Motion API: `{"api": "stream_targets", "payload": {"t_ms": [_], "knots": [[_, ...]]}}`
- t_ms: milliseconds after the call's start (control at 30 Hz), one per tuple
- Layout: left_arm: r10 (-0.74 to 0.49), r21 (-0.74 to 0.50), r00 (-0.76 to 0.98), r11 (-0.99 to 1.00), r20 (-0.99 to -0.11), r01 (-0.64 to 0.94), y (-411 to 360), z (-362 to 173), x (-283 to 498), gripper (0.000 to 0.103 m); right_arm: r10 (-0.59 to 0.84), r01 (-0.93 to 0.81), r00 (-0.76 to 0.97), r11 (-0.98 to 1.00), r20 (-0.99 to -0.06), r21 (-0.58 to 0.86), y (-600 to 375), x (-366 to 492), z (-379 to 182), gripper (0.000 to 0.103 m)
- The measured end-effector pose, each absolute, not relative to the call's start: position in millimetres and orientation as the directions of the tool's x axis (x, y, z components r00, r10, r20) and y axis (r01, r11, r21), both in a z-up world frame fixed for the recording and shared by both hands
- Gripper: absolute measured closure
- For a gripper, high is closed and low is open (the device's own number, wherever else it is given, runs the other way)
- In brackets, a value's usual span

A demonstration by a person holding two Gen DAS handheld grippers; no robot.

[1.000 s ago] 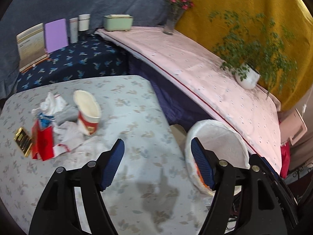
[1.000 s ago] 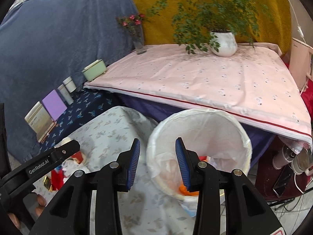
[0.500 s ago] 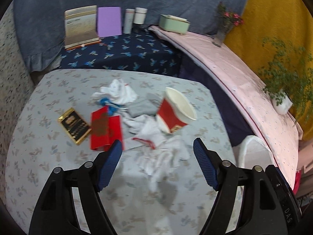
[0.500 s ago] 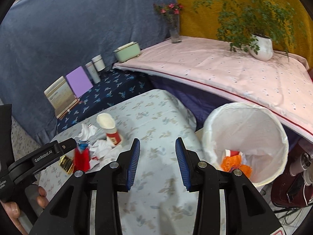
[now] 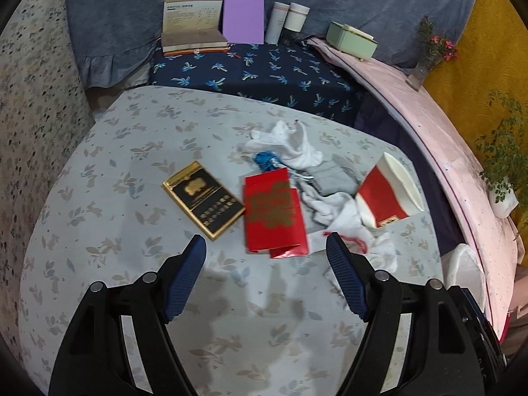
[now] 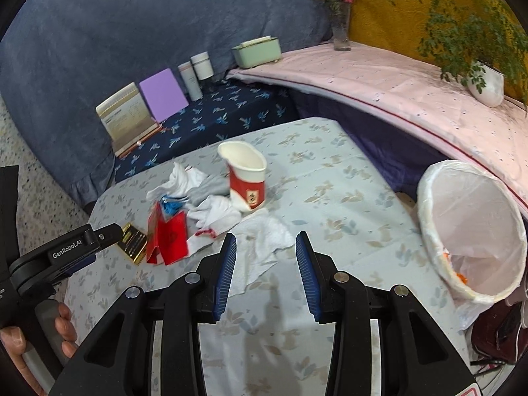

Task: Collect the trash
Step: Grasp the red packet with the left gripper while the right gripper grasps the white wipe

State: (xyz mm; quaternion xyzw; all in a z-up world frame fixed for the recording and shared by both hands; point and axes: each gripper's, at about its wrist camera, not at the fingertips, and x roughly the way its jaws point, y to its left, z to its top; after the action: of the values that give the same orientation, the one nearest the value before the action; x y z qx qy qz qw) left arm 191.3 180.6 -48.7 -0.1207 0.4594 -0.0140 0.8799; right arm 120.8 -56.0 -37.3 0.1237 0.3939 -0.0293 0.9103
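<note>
1. Your left gripper (image 5: 265, 250) hangs over the near part of the table (image 5: 99, 231), its jaws spread wide and holding nothing.
2. Just beyond its tips lies the red packet (image 5: 272, 213), folded and partly open, with the black and gold box (image 5: 204, 199) flat on the cloth just to its left.
3. Behind and to the right of the packet sits a heap of crumpled white tissues (image 5: 290, 147), a grey scrap and a bit of blue wrapper (image 5: 265, 160) among them.
4. The red and white paper cup (image 5: 391, 191) stands tilted at the right edge of that heap.
5. Your right gripper (image 6: 265, 250) has its jaws parted and empty, and it hovers over a flattened white tissue (image 6: 264, 241) at the near side of the pile.
6. The trash bin (image 6: 475, 231), lined with a white bag, stands off the table's right edge, with some orange scraps visible inside.
7. On the far dark blue shelf (image 5: 264, 72) you have a booklet, a purple card and two white tubs.
</note>
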Motion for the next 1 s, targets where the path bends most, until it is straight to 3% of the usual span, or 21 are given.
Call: {"api": "stream_targets", "payload": {"t_ms": [567,667,867,1000], "knots": [[-0.177,-0.227,0.52,0.973,-0.835,-0.033,183,-84,219,0.032,0.062,0.129,0.599,0.977,-0.799,0.172,-22,164,-89,0.065],[-0.168,-0.214,0.52,0.976,-0.837,-0.029,174,-87,228,0.026,0.063,0.134,0.587,0.976,-0.807,0.173,-24,170,-96,0.065],[-0.156,-0.188,0.491,0.982,-0.857,-0.015,158,-99,245,0.025,0.065,0.142,0.571,0.974,-0.818,0.176,-27,180,-106,0.065],[-0.145,-0.162,0.469,0.987,-0.871,0.005,149,-109,252,0.042,0.066,0.148,0.562,0.973,-0.825,0.178,-30,187,-112,0.068]]}}
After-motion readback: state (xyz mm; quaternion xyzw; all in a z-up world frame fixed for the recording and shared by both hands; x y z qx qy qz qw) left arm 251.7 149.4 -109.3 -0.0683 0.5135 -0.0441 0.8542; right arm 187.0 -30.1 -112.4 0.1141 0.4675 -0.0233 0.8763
